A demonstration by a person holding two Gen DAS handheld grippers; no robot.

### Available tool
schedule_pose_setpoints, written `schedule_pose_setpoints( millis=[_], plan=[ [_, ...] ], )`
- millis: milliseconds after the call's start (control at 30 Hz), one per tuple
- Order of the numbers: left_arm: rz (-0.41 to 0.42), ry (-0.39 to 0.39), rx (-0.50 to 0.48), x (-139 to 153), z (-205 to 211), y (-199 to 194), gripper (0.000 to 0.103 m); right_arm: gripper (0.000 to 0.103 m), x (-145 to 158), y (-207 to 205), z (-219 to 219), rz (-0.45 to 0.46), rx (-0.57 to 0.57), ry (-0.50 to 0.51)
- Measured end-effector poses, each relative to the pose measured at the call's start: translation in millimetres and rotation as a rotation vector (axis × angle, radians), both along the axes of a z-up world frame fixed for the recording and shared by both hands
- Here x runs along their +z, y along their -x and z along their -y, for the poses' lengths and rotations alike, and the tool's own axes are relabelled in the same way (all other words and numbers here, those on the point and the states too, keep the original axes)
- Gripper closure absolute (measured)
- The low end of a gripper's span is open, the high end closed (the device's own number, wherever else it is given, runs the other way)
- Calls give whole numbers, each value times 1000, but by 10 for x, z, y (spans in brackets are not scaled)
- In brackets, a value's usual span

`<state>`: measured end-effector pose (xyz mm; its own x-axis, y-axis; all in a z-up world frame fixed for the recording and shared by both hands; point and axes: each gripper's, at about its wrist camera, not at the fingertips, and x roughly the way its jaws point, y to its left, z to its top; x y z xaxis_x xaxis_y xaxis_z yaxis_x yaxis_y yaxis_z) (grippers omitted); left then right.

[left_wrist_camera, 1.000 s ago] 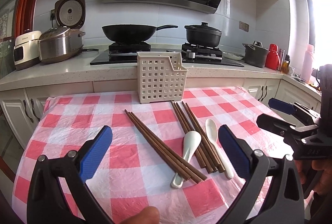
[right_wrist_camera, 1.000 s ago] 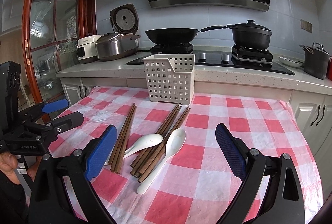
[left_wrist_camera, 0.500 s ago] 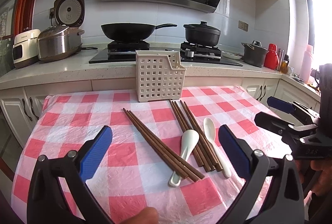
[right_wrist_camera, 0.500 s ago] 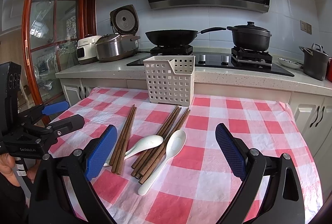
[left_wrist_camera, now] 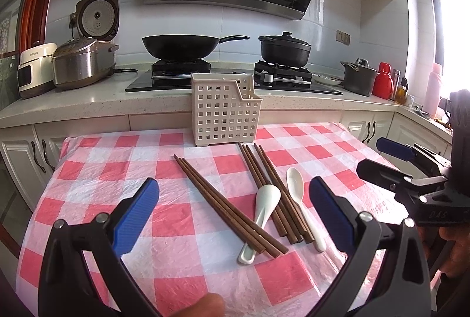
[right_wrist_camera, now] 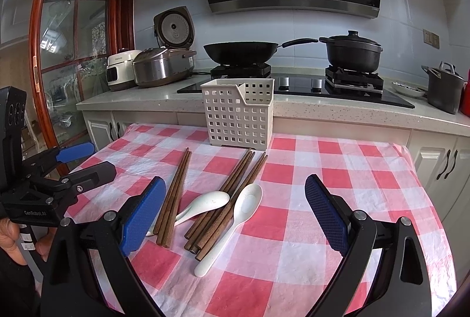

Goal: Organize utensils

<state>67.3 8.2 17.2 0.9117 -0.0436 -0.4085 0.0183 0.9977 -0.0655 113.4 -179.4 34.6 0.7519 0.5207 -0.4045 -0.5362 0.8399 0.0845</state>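
Both grippers are hovering above the checked tablecloth point(left_wrist_camera: 88, 170), holding nothing. The left gripper point(left_wrist_camera: 235, 211) is keeping its blue fingers point(left_wrist_camera: 135, 214) spread wide, and so is the right gripper point(right_wrist_camera: 235, 211). The brown chopsticks point(left_wrist_camera: 226, 204) and two white spoons point(left_wrist_camera: 263, 217) are lying flat on the cloth. The white perforated basket point(left_wrist_camera: 224, 111) is standing upright just behind them, near the counter point(left_wrist_camera: 88, 105).
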Motion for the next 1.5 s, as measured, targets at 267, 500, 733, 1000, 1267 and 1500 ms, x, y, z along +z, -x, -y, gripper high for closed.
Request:
schedule_pose_setpoints(
  millis=[267, 500, 733, 1000, 1267, 1500],
  plan=[
    [-1, 3, 4, 11, -9, 2, 4, 14, -2, 4, -9, 3, -4, 4],
    [1, 2, 6, 10, -13, 5, 4, 14, 1, 5, -8, 6, -4, 6],
    [1, 1, 5, 15, -15, 7, 4, 14, 6, 10, -4, 6, -7, 6],
    [5, 2, 8, 21, -18, 6, 4, 14, 3, 12, -13, 7, -8, 7],
    [4, 3, 6, 21, -18, 9, 4, 14, -3, 19, -21, 9, -5, 7],
    [5, 0, 9, 27, -15, 14, 4, 14, -7, 17, -23, 8, -4, 8]
  ],
)
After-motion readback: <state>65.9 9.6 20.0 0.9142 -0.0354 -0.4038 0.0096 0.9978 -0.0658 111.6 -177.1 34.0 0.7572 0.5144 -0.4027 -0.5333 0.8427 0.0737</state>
